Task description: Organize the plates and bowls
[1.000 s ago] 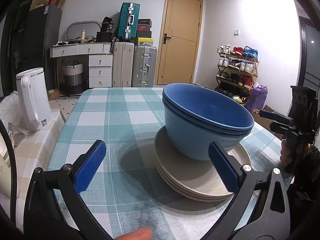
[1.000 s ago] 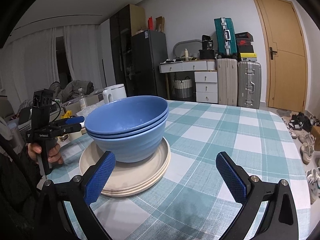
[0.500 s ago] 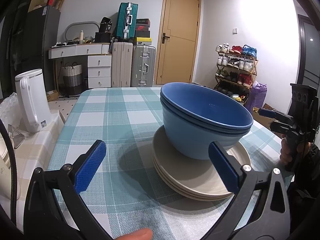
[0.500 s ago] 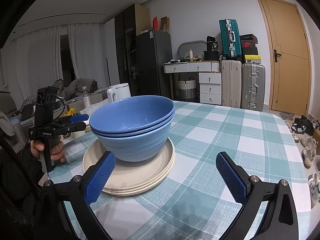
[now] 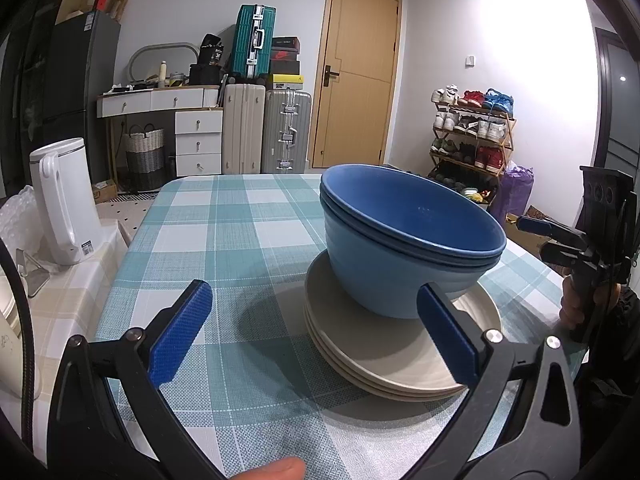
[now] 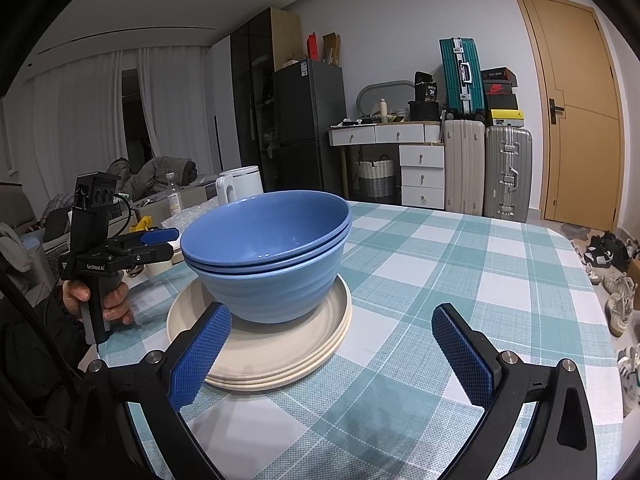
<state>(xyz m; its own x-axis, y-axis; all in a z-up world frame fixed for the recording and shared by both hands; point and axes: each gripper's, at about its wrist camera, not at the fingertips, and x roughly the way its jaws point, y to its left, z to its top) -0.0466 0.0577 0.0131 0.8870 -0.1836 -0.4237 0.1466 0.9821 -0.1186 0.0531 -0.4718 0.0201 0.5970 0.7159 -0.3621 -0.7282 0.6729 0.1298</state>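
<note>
Through the left wrist view I am looking at the bowls [image 5: 408, 236] nested on the plates [image 5: 396, 352], all sitting right of centre on the checked tabletop [image 5: 224, 240]. My left gripper [image 5: 316, 336] is hovering just short of the stack, its fingers [image 5: 180, 332] spread wide and pinching nothing. I am counting three bowl rims and three plate edges. I judge them stiff, smooth and probably slippery — breakable if ceramic, though I cannot tell the material.

Through the right wrist view I am seeing the same bowls [image 6: 268, 252] on the plates [image 6: 256, 356], again three of each. My right gripper [image 6: 330, 356] is likewise empty, fingers [image 6: 200, 356] spread apart. I would be taking each bowl by its rim, one finger inside and one outside — the plates by their raised edge.
</note>
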